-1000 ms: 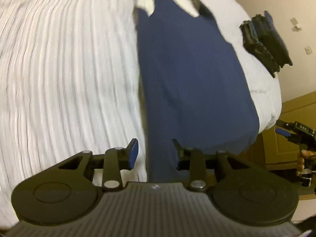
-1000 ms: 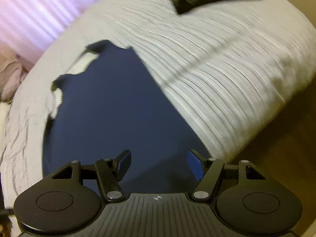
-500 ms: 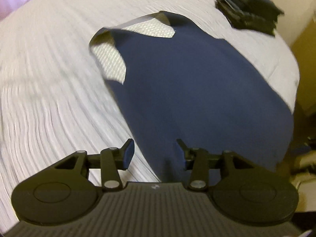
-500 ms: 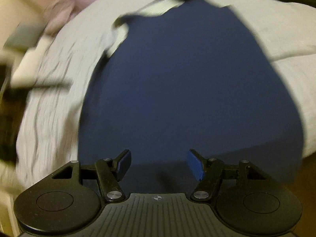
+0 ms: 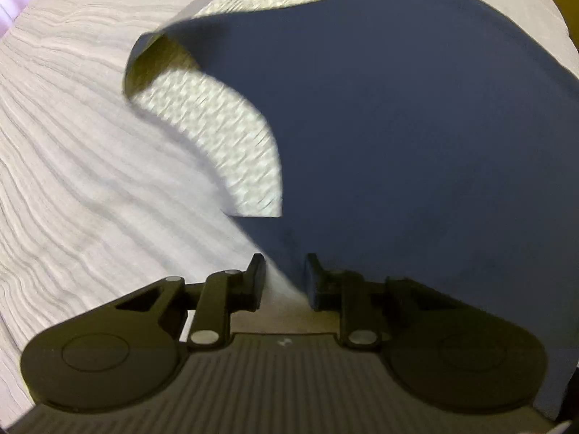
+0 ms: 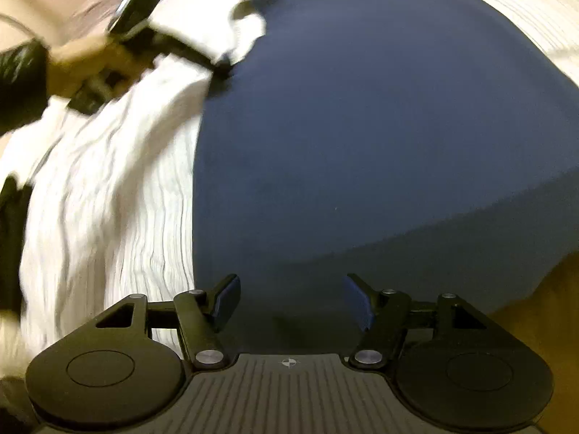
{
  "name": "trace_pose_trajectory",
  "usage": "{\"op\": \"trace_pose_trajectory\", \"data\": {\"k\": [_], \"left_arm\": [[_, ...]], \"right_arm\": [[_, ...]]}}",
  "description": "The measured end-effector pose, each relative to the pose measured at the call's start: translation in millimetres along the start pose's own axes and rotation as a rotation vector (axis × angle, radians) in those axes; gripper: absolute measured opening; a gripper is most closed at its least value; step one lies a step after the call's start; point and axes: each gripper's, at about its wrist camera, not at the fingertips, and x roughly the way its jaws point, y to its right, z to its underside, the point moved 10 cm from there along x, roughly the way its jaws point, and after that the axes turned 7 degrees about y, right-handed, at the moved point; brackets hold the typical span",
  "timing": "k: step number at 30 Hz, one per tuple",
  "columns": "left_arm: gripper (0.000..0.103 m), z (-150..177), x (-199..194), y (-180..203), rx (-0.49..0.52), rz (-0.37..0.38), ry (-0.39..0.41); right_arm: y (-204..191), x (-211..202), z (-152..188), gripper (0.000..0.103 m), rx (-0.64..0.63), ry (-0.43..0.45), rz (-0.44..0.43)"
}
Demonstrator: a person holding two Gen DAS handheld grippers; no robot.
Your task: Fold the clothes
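Left gripper (image 5: 283,277): jaws parted by a narrow gap, with the near left edge of the vest (image 5: 416,137) running between the fingers (image 5: 256,275); whether they pinch the cloth cannot be told. Half a second ago the gap was wider and the gripper stood farther back from the garment.

Right gripper (image 6: 291,298): jaws spread wide, holding nothing, poised over the vest's (image 6: 362,126) lower part. The spread matches that of the earlier frames.

Vest: navy, sleeveless, spread flat on the bed (image 5: 72,144), hem toward the grippers, neck away. In the left view it fills much more of the frame than before; the armhole and neck opening show a pale woven lining (image 5: 224,137), and the shoulder strap (image 5: 152,58) curls upward. In the right view its near portion lies in shadow and hangs over the bed edge.

Bed: white ribbed cover (image 6: 108,188), wrinkled, to the left of the vest in both views.

Hand (image 6: 79,61): blurred, at upper left of the right view, gripping the left tool's dark handle beside the vest's left edge. Half a second ago that patch held only indistinct blur.
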Motion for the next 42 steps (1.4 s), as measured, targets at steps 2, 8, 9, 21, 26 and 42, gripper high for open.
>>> {"op": "trace_pose_trajectory", "data": {"k": [2,8,9,21,26,42], "left_arm": [[0.021,4.3,-8.4,-11.3,-0.008,0.034,0.025],[0.035,-31.4,-23.4,-18.3,0.038,0.198,0.145],[0.04,-37.7,-21.7,-14.4,0.051,0.233,0.151],[0.031,-19.4,24.8,27.3,0.2,0.384,-0.108],[0.001,-20.1,12.0,30.0,0.241,0.383,-0.078],[0.0,-15.9,-37.2,-0.8,0.202,0.35,0.062]], "right_arm": [[-2.9,3.2,7.9,0.067,0.071,0.019,0.029],[6.0,0.0,34.1,0.067,0.298,0.079,0.074],[9.0,-0.9,41.7,0.067,0.332,0.086,0.079],[23.2,8.5,107.4,0.067,0.714,0.213,-0.037],[16.9,26.3,119.9,0.067,0.801,0.24,-0.088],[-19.4,-7.3,81.7,0.001,0.522,0.166,-0.031]]}}
